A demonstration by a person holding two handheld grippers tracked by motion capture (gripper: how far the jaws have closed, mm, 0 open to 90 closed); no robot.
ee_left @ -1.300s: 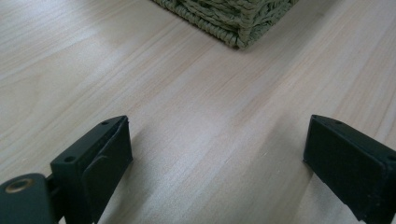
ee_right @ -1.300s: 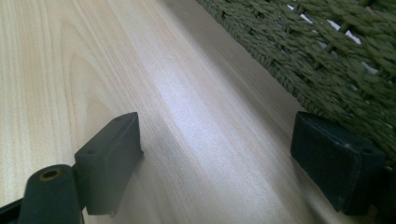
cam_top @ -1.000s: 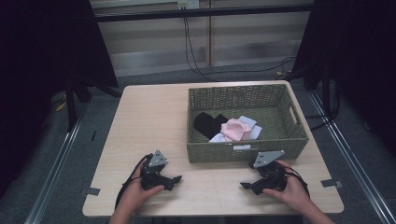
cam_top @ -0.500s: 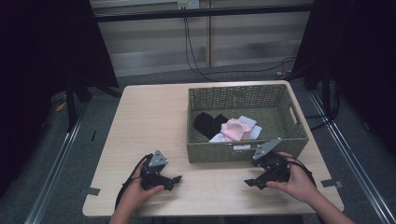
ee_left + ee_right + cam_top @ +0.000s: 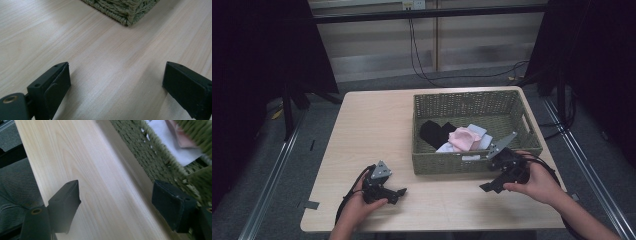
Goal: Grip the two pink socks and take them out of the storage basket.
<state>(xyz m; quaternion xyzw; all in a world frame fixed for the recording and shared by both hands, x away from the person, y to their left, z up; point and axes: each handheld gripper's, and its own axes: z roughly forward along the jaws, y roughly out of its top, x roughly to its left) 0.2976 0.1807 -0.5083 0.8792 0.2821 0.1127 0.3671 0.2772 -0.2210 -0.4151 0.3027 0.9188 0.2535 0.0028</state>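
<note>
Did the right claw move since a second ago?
Yes. The right claw has lifted off the table, up and nearer the basket's front wall; nothing between its slightly closing jaws.

Your basket near wall hides the lower part of the pink cloth and the white pieces. The black cloth has no readable shape. In the right gripper view the basket rim is blurred and its contents cut off.

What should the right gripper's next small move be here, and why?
Probably carry the right gripper over the near wall of the basket toward the pink cloth. Its jaws stand open and empty, just eased slightly inward, and it sits beside that wall, nearest the cloths.
</note>
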